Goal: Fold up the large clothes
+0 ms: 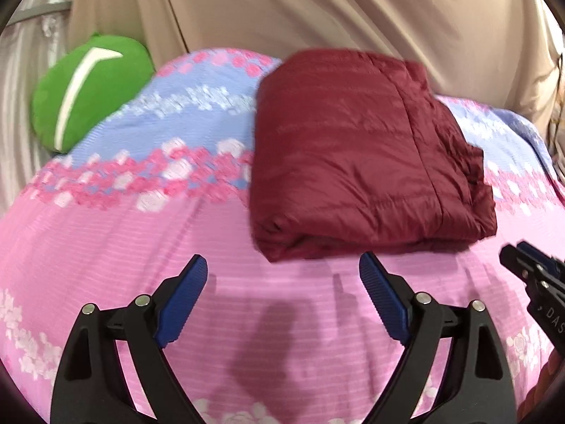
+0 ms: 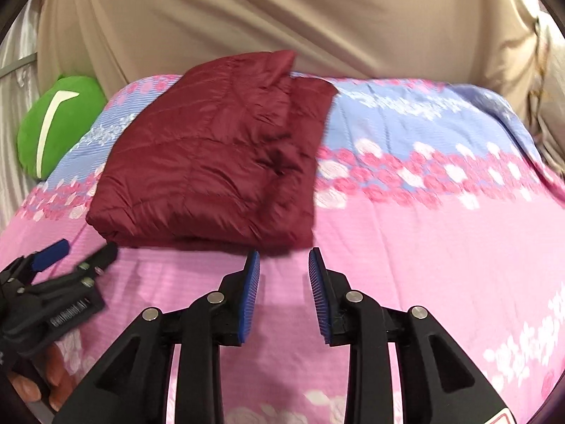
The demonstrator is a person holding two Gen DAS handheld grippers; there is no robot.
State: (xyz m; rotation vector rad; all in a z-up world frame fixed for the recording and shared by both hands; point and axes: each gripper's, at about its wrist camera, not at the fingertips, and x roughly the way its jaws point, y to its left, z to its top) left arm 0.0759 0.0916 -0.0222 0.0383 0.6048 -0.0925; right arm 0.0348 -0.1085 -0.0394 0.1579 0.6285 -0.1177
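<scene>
Left gripper (image 1: 283, 265): held nearest, jaws spread wide, nothing gripped, poised just short of the near folded edge of the jacket. Right gripper (image 2: 284, 261): jaws parted more narrowly, likewise empty, set just before the jacket's near right corner. Maroon quilted jacket (image 1: 353, 162): found folded into a compact rectangle, laid directly ahead on the pink floral bedspread (image 2: 423, 247), long axis judged running away from both grippers. Green cushion (image 1: 88, 92): noted beyond, far left.
</scene>
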